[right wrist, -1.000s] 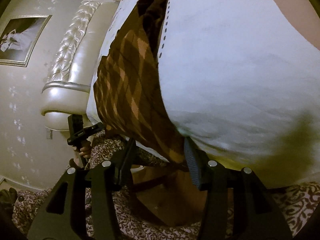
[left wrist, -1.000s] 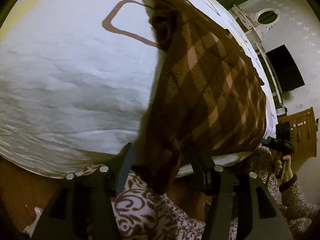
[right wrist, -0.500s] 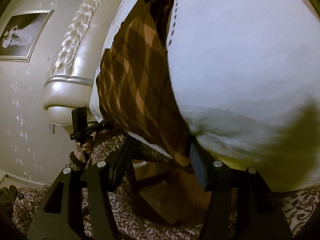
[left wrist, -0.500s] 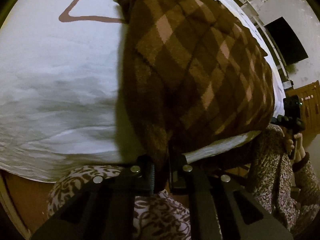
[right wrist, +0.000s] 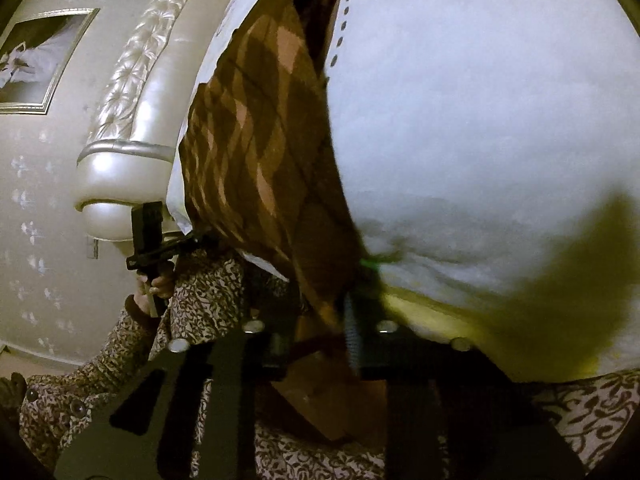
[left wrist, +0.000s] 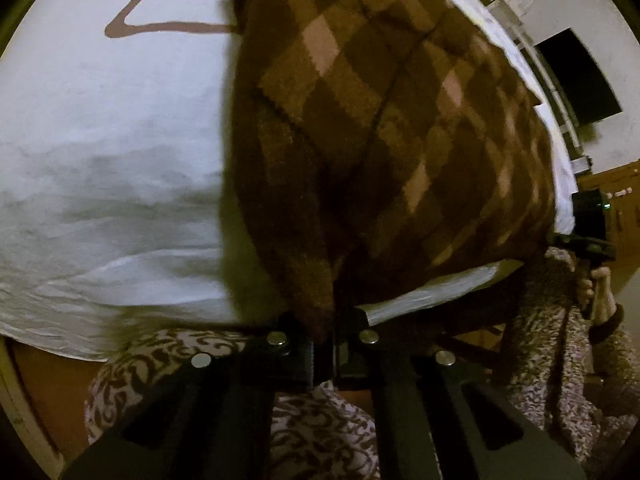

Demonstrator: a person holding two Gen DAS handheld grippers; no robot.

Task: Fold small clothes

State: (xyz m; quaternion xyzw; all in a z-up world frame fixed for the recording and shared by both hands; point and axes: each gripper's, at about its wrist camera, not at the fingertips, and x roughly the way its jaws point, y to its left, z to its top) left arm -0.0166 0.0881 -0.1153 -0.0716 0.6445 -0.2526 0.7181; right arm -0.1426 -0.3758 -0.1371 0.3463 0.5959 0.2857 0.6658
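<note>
L gripper [left wrist: 323,354] clamped tight on near edge of brown argyle garment [left wrist: 400,128], pointing steeply down. Garment spread flat on white bedsheet [left wrist: 112,152], near edge draped just over bed's front edge, betw. both tools. R gripper [right wrist: 320,340] closing on same edge further right, cloth betw. pads, patterned sleeve [right wrist: 208,292] to its left.

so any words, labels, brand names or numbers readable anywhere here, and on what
None can be read.
The white bedsheet bears only a brown outline shape, not letters.
The brown checked garment shows no label or tag.
The framed picture on the wall is too small and blurred to tell any writing.
</note>
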